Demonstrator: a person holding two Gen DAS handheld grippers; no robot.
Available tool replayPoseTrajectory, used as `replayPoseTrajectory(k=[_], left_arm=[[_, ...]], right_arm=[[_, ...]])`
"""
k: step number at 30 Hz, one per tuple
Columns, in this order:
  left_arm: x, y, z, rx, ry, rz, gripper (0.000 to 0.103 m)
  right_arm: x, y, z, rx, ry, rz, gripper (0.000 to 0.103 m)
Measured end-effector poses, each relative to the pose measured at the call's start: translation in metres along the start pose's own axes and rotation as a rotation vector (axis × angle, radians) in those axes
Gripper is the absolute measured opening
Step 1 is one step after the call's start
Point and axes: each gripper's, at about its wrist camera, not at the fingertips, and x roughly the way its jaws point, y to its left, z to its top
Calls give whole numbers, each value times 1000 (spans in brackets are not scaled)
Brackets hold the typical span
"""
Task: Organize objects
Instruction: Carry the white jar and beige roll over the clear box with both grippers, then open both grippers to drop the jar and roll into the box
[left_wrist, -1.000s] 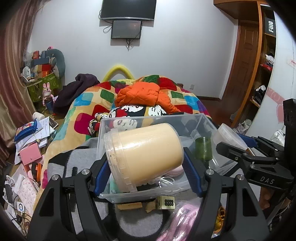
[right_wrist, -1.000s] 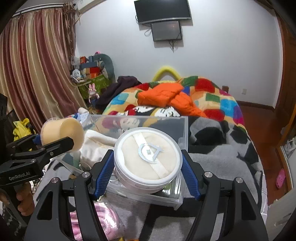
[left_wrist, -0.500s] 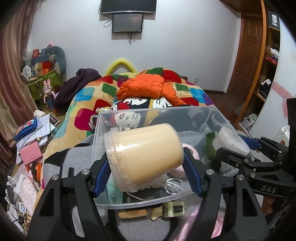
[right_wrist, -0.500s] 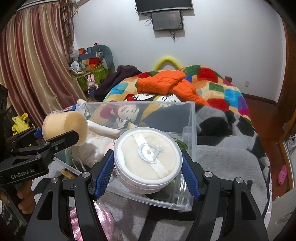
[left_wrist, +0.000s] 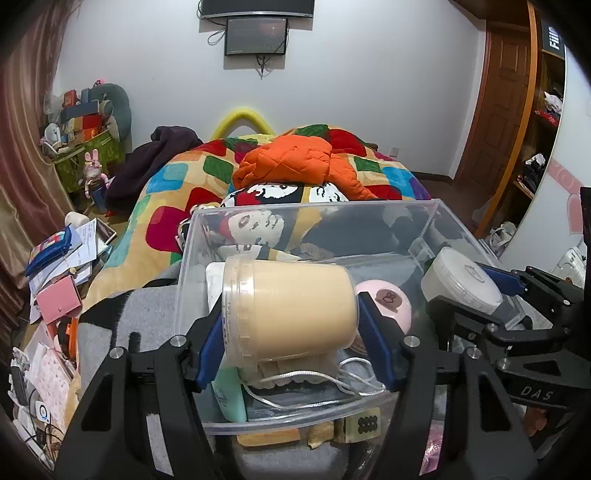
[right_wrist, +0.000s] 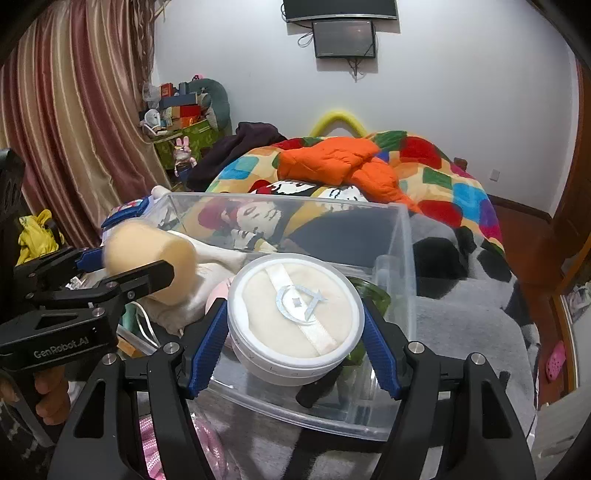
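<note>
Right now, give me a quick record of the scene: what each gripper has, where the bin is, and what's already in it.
left gripper: jaws just closing, clamped on the tan tub, which lies on its side over the bin
right gripper: shut on the round white powder-puff jar, lid up, over the bin's right part
clear plastic bin: on the grey blanket, at the bed's near end
in the bin: pink round case, white cord, mint-green tube, green cup
task state: both items not yet released
</note>
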Motion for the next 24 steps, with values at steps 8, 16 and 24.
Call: replayPoseTrajectory(k=[8,16,24], left_arm=[[0,-3,-2,29,-5,14,65],[0,-4,-4,35,0,14,65],[-10,-3,-5,38,-8,-13,69]], right_arm=[[9,12,-3,-49,14,-27,66],[9,11,-2,-49,16,-24,67],[9,10,-1,-42,21,-20,68]])
